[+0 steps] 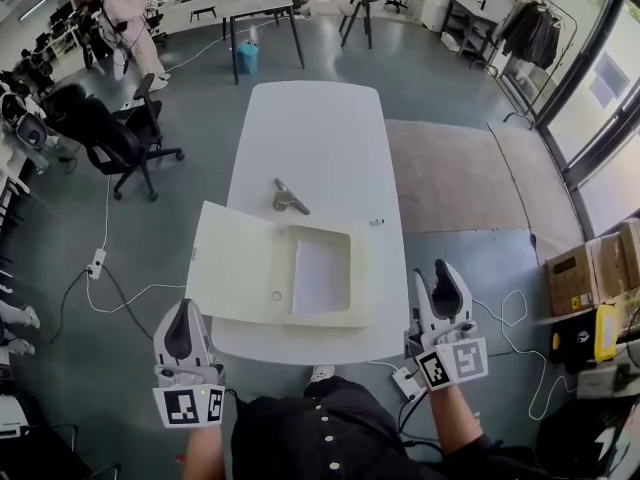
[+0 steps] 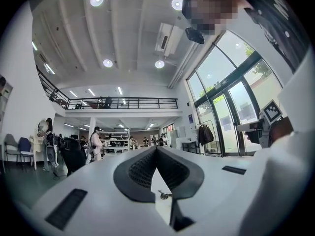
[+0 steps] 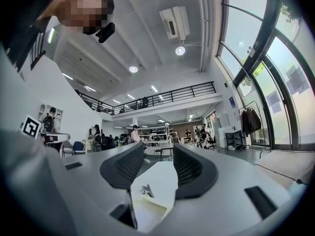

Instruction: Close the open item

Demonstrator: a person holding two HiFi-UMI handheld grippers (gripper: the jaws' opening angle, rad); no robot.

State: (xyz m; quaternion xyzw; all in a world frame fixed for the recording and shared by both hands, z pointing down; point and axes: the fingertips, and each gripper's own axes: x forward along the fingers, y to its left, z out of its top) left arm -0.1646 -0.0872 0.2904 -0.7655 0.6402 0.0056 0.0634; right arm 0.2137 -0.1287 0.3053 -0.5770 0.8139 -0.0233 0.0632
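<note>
A cream box file [image 1: 281, 274] lies open on the near end of the long white table [image 1: 318, 128]. Its lid [image 1: 238, 262] is folded out flat to the left, and a white sheet [image 1: 320, 273] lies in the tray. My left gripper [image 1: 181, 320] hangs below the table's near left corner, pointing up, its jaws [image 2: 156, 149] meeting at the tips with nothing in them. My right gripper [image 1: 444, 280] is off the table's near right corner, open [image 3: 158, 154] and empty. Through its jaws I see the file's corner [image 3: 147, 211] and the tabletop [image 3: 162, 173].
A small metal tool [image 1: 290, 198] lies just beyond the file, and a tiny object [image 1: 376, 222] sits to its right. A black office chair [image 1: 110, 133] stands to the left of the table. Cardboard boxes [image 1: 590, 268] are at the right, cables run on the floor, and a person [image 1: 130, 18] stands far back.
</note>
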